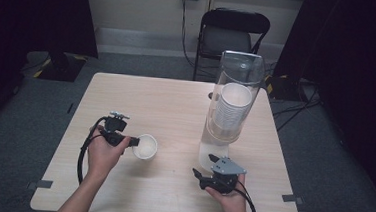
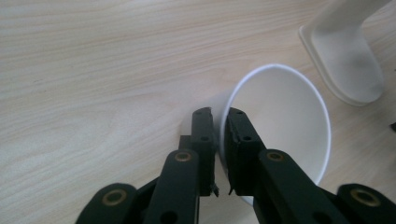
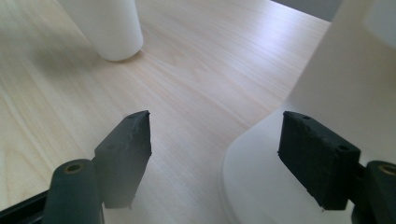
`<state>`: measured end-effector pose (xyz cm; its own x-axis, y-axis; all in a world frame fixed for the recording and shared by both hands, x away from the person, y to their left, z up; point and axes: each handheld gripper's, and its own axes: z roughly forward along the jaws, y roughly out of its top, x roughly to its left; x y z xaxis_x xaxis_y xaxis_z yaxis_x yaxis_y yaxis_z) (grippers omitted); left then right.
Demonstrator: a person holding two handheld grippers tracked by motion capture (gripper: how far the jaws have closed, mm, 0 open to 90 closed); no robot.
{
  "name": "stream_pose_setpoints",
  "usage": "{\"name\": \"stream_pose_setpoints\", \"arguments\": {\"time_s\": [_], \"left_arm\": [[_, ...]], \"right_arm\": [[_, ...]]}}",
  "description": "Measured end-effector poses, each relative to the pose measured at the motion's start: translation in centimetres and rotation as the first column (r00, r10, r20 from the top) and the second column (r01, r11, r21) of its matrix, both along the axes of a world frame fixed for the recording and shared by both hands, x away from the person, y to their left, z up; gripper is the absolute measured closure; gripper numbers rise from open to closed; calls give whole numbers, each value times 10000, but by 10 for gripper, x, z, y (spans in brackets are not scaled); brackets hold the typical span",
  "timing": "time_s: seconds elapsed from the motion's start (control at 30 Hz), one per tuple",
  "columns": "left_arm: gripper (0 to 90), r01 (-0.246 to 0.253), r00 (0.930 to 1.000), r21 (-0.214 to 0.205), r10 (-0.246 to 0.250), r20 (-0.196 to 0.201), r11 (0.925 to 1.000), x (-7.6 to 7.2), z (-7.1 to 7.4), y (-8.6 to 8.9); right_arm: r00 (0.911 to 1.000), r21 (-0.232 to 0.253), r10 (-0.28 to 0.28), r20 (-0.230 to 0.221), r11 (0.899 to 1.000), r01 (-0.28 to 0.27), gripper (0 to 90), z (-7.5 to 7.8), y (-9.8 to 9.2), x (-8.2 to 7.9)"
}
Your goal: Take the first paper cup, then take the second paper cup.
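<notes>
Left tool (image 2: 219,116) clamped on paper cup (image 2: 285,121) rim, cup base hidden; right tool (image 3: 215,140) wide.

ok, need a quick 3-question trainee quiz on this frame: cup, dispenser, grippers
1. True or false: the left gripper is shut on the rim of the paper cup.
2. Where is the stack of cups? A) inside the clear dispenser B) on the folding chair C) on the floor
3. Fill in: the right gripper has its jaws ____, with nothing between them, beside the dispenser's white base.

Key: 1 true; 2 A; 3 open
</notes>
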<state>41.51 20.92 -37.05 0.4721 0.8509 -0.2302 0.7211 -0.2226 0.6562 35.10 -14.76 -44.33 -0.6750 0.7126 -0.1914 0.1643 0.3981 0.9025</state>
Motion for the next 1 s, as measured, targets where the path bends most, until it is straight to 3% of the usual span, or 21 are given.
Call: {"name": "stream_pose_setpoints", "arguments": {"time_s": [0.23,0.37,0.5,0.57,0.7,0.83,1.0], "left_arm": [[689,-10,9998,-322,16,208,9995,3,-7,-1],[589,297,9990,-637,-275,350,9975,-2,-7,4],[428,748,9912,-883,-644,1159,9933,-14,2,9],[379,1165,9868,-811,-1061,1225,9899,-21,4,13],[284,1461,9807,-654,-1359,1406,9871,-37,0,24],[236,1928,9696,-318,-1854,1597,9807,-51,-14,35],[200,2117,9645,-246,-2048,1666,9770,-66,-47,43]], "right_arm": [[9992,207,-400,35,9990,399,264,4,-15,1],[9983,313,-590,37,9978,589,265,5,-22,2],[9974,189,-719,63,9972,718,265,5,-26,3],[9962,89,-866,16,9962,866,259,6,-30,3],[9912,291,-1323,-22,9908,1323,237,8,-40,5],[9870,479,-1609,-31,9858,1608,239,11,-45,7],[9829,496,-1825,-248,9818,1836,235,12,-48,11]]}}
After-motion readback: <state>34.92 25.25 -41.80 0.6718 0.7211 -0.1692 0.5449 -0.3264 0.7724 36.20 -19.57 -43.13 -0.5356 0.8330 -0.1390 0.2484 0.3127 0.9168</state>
